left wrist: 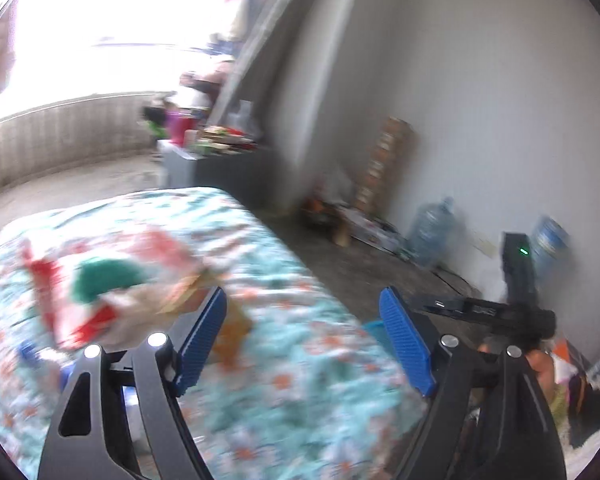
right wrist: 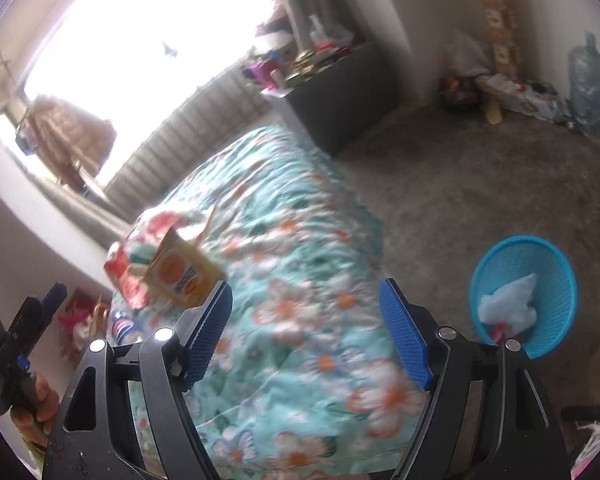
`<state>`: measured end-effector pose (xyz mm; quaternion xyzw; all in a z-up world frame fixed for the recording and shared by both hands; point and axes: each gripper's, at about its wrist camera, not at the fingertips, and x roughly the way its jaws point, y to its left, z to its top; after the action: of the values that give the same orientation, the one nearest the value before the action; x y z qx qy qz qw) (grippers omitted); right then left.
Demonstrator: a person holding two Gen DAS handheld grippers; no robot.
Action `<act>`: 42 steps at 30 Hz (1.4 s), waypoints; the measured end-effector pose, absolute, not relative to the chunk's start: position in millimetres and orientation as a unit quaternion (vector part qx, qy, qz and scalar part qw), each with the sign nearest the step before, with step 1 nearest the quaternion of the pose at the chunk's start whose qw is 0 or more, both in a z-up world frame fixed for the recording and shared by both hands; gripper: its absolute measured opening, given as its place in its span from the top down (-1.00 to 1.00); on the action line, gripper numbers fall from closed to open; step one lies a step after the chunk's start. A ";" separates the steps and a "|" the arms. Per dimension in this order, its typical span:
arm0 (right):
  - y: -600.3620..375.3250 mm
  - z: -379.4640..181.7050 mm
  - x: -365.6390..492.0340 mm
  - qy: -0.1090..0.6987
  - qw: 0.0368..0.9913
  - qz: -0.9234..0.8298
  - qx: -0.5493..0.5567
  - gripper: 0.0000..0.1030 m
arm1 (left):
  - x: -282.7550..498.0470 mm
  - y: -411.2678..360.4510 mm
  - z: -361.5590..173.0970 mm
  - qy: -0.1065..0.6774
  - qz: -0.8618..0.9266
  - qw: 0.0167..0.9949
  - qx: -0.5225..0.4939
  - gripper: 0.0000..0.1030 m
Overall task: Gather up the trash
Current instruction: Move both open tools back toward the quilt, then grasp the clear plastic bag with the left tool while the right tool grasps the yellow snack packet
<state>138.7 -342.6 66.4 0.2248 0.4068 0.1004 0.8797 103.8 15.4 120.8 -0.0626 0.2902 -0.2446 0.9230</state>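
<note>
Left gripper: jaws wide, empty.
Right gripper: jaws wide, empty.
Wrappers: piled on floral bedspread.
Blue basket: on floor, holding crumpled paper.

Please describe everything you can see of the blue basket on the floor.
The blue basket is round, of what looks like plastic mesh, and stands open-topped on the grey floor beside the flowered bed. Inside lies crumpled pale blue-white material with something small and red under it. No gripper touches it.
</note>
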 end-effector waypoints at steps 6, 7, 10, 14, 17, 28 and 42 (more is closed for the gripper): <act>-286.7 72.9 150.0 0.426 0.863 0.176 0.208 -0.40 | 88.3 94.6 114.0 0.289 -0.155 0.938 -0.115 -0.51; -276.2 72.3 153.1 0.431 0.858 0.190 0.204 -0.40 | 84.9 105.7 111.6 0.289 -0.143 0.939 -0.121 -0.51; -251.4 69.9 161.0 0.445 0.845 0.221 0.197 -0.40 | 77.8 129.2 103.8 0.290 -0.114 0.941 -0.132 -0.51; -216.3 66.3 171.1 0.463 0.823 0.267 0.194 -0.40 | 74.7 150.4 93.5 0.298 -0.089 0.939 -0.144 -0.51; -192.2 65.5 176.8 0.476 0.803 0.302 0.195 -0.40 | 75.9 163.7 85.0 0.313 -0.060 0.936 -0.147 -0.51; -101.2 57.9 195.7 0.517 0.764 0.358 0.144 -0.40 | 81.0 208.1 64.2 0.335 -0.009 0.927 -0.166 -0.51; -176.2 27.9 207.0 0.530 0.773 0.266 0.225 -0.40 | 121.1 184.1 68.9 0.329 -0.081 0.928 -0.153 -0.51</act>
<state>207.0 -176.2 27.9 0.2254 0.5302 0.2657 0.7730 121.1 184.1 68.9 -0.1535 0.3290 -0.0809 0.9283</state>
